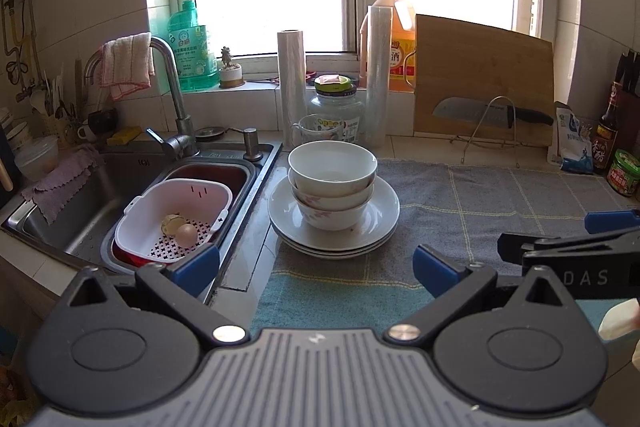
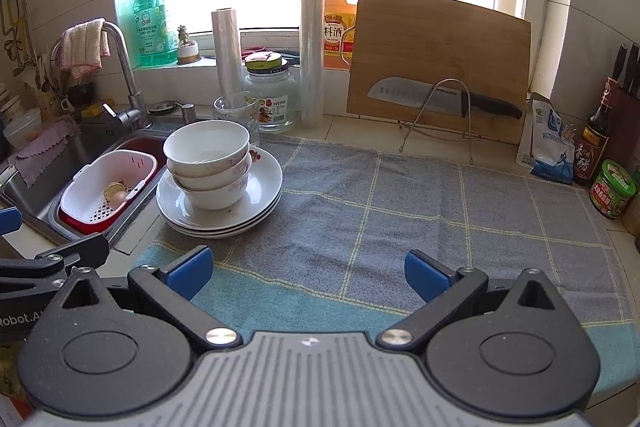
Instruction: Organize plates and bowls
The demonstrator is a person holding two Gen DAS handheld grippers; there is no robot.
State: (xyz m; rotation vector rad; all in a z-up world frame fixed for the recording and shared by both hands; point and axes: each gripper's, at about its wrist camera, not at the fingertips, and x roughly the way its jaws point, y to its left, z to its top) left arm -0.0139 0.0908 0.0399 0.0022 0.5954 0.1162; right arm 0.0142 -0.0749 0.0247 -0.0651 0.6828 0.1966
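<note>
hovering wide apart and empty, left gripper (image 1: 316, 261) and right gripper (image 2: 308, 269) face 3 bowls (image 2: 208, 163) stacked on plates (image 2: 264, 195)

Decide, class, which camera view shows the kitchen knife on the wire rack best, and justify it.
The right wrist view: the knife shows whole and well lit, blade dimples and black handle clear against the cutting board. The left wrist view shows the same knife smaller, farther off and dimmer, its blade shadowed.

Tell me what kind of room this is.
A home kitchen counter, most likely: a stainless steel sink with a curved metal faucet, stacked white ceramic bowls on white plates, and a wooden cutting board behind a knife.
</note>
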